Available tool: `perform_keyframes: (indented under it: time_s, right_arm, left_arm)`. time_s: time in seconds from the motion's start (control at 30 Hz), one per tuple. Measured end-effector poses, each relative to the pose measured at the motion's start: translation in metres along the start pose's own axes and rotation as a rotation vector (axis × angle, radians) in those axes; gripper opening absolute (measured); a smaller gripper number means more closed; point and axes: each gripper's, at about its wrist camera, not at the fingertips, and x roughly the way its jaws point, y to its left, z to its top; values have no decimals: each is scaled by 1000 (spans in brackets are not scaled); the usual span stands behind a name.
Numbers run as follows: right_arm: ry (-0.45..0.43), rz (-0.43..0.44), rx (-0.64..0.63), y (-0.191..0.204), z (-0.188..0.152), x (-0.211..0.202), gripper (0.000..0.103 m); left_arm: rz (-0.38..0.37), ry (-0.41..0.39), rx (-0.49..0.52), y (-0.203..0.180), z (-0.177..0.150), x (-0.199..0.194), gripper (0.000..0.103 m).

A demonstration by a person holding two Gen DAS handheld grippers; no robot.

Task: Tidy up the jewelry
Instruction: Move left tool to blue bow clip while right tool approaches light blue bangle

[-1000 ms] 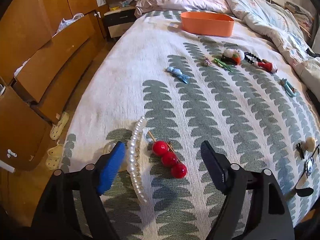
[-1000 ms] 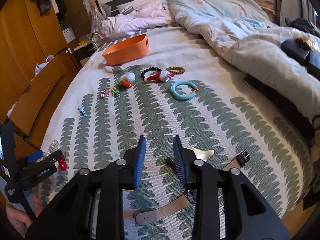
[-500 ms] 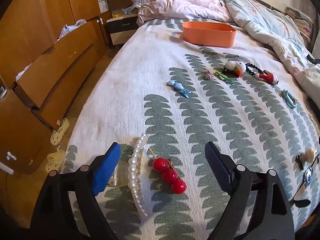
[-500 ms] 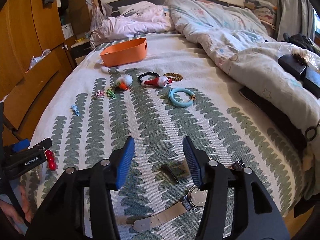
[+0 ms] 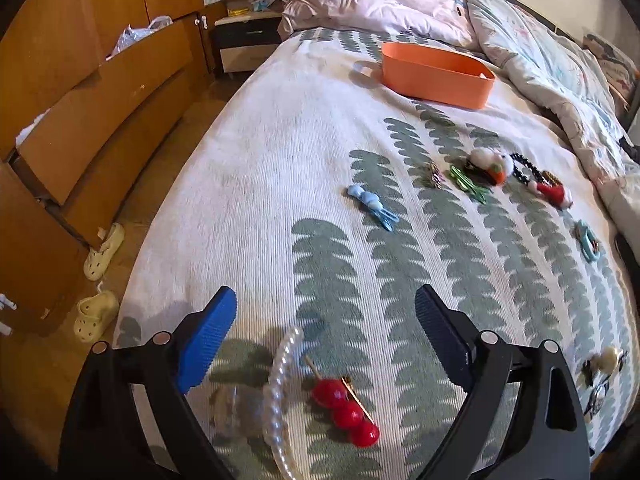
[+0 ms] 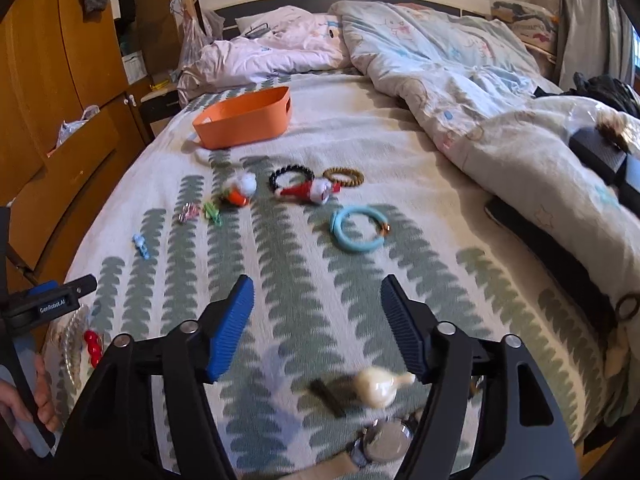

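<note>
— Any writing you can read from here?

— Only one bit: white lettering on the side of the left gripper (image 6: pixel 52 300), seen from the right wrist view. It looks like "GenRobot.AI". A hand (image 6: pixel 24 408) grips its handle at that frame's left edge.

— And the grippers themselves?

— The left gripper (image 5: pixel 324 334) is spread wide, its jaws having just been opening, nothing pinched. The pearl hair clip (image 5: pixel 280 396) and the red berry pin (image 5: pixel 346 410) lie on the bedspread (image 5: pixel 260 184) below and between its fingers. The right gripper (image 6: pixel 316 320) has also just been opening and stands spread, empty.

— What does the right view give that the left doesn't?

— The cream clip (image 6: pixel 380 390), a black pin (image 6: pixel 326 396) and a wristwatch (image 6: pixel 386 440) lying close under its jaws; the left view catches those only small at its right edge. It also shows the blue ring (image 6: pixel 358 228) whole.

— The orange basket?

— Orange basket (image 5: pixel 436 74) sits far up the bed, well apart from both grippers. Only the left view shows the pale clogs (image 5: pixel 100 276) on the floor.
</note>
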Motion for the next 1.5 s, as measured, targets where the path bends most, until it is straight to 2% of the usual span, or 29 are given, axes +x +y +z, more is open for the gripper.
perform_keyframes:
  time_s: [0.13,0.23,0.4,0.53,0.73,1.07,1.33,1.5]
  right_arm:
    - [15,9,11,-11,18,16,72]
    - [72,62,83,-30,31,40,72]
    - [158,92,131,-44,46,74,72]
    - [194,86,111,-38,60,95,72]
    - [268,98,80,-19,62,122,71]
    - [289,42,66,-23,60,136,70]
    - [299,21,59,-24,61,146,55]
    - [309,14,65,-27,59,151,51]
  left_arm:
    - [-31,31,-9,1,10,11,89]
    - [-67,70,-6,-5,23,21,89]
    - [-58,92,-15,-10,49,38,89]
    - [-56,141,-24,-7,54,56,89]
    - [-81,207,-54,-5,61,77,89]
    - [-48,241,-10,-19,65,97,89]
    - [-15,239,10,-25,66,102,89]
    - [18,237,24,-31,66,105,89]
